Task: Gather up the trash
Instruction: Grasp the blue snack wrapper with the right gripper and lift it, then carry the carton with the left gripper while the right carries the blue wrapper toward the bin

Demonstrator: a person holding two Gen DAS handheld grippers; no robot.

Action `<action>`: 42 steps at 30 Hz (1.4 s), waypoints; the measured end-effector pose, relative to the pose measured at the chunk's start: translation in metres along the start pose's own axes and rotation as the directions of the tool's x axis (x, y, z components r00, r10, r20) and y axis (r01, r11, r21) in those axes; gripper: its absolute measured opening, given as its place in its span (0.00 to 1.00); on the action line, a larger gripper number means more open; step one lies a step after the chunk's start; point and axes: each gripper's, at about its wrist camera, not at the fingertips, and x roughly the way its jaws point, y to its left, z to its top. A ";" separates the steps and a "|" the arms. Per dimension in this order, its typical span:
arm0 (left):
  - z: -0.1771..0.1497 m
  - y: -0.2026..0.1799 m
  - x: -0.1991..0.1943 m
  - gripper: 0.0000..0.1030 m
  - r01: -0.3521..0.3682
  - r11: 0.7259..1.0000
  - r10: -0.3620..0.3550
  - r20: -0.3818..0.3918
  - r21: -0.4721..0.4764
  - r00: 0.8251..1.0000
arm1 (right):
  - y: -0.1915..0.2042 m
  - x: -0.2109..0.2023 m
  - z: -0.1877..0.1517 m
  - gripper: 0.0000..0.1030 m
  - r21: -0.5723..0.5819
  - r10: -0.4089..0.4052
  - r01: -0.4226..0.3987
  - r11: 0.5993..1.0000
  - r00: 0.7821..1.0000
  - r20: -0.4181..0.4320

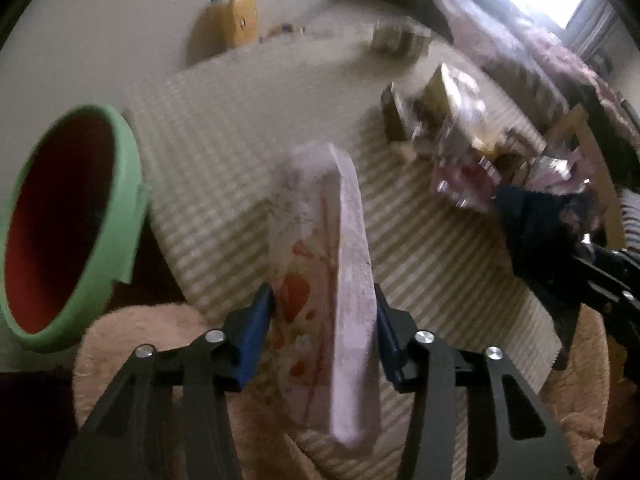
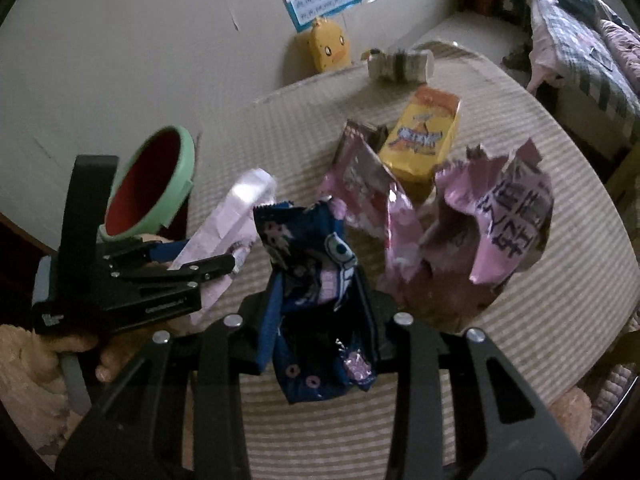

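My left gripper point(image 1: 324, 300) is shut on a pale pink packet point(image 1: 344, 248) with a strawberry print, its blue pads point(image 1: 256, 320) pressing on both sides. In the right wrist view the same gripper point(image 2: 200, 256) holds the packet point(image 2: 236, 208) just right of the green bin point(image 2: 184, 168). The bin point(image 1: 128, 184) has a red inside and tilts its mouth toward me at the left. My right gripper point(image 2: 320, 292) is shut on a crumpled dark blue wrapper point(image 2: 316, 256), lifted off the cloth. It also shows at the right edge of the left wrist view, gripper point(image 1: 560, 248) and wrapper point(image 1: 536, 216) together.
More trash lies on the striped tablecloth point(image 2: 560, 300): a yellow snack packet point(image 2: 424, 136), a pink pouch point(image 2: 360, 176) and a large crumpled pink wrapper point(image 2: 500, 216). A yellow duck-shaped object point(image 2: 326, 46) and small rolls point(image 2: 400, 64) stand at the far edge. A bed point(image 2: 592, 52) lies to the right.
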 end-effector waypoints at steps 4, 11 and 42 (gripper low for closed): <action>0.006 -0.001 -0.044 0.27 -0.044 0.999 0.044 0.143 -0.009 0.989 | 0.009 -0.022 0.013 0.33 -0.005 0.014 -0.013 1.000 0.997 0.072; 0.021 -0.009 -0.130 0.26 -0.092 0.996 0.086 0.401 -0.006 0.912 | 0.023 -0.075 0.043 0.33 -0.024 0.033 -0.028 0.999 0.968 0.248; 0.010 -0.008 -0.222 0.26 -0.183 0.982 0.176 0.625 -0.053 0.760 | 0.056 -0.127 0.073 0.33 -0.064 0.061 -0.038 0.997 0.910 0.411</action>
